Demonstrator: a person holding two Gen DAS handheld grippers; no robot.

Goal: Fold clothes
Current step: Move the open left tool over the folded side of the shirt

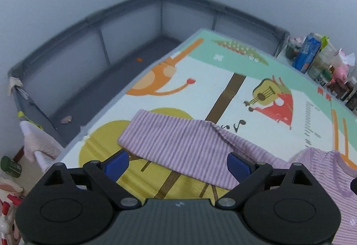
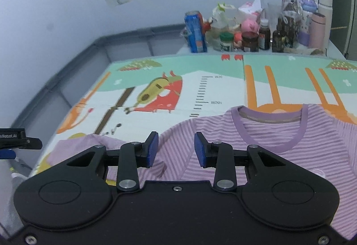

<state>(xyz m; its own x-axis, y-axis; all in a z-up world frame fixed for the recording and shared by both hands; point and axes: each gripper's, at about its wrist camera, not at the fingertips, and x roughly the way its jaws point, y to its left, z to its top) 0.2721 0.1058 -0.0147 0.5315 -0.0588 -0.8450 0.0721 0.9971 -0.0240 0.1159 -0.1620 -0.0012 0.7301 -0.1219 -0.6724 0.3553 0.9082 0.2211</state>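
Purple-striped shirt (image 2: 256,144) lies flat on the play mat (image 1: 223,79), its sleeve (image 1: 178,142) stretching leftward under the released left hand-held gripper (image 1: 178,165), nearer than the empty, part-open right hand-held gripper (image 2: 176,149).

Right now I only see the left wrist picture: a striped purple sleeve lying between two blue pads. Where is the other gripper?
Observer: The right gripper hangs over the shirt near its shoulder, jaws apart, gripping nothing.
Visitor: Which way does the shirt lie?
Observer: Its round collar lies flat and points toward the far end of the mat. A grey band shows inside the collar.
Visitor: Anything beyond the mat?
Observer: A pink flask and a white bottle stand behind the jars.
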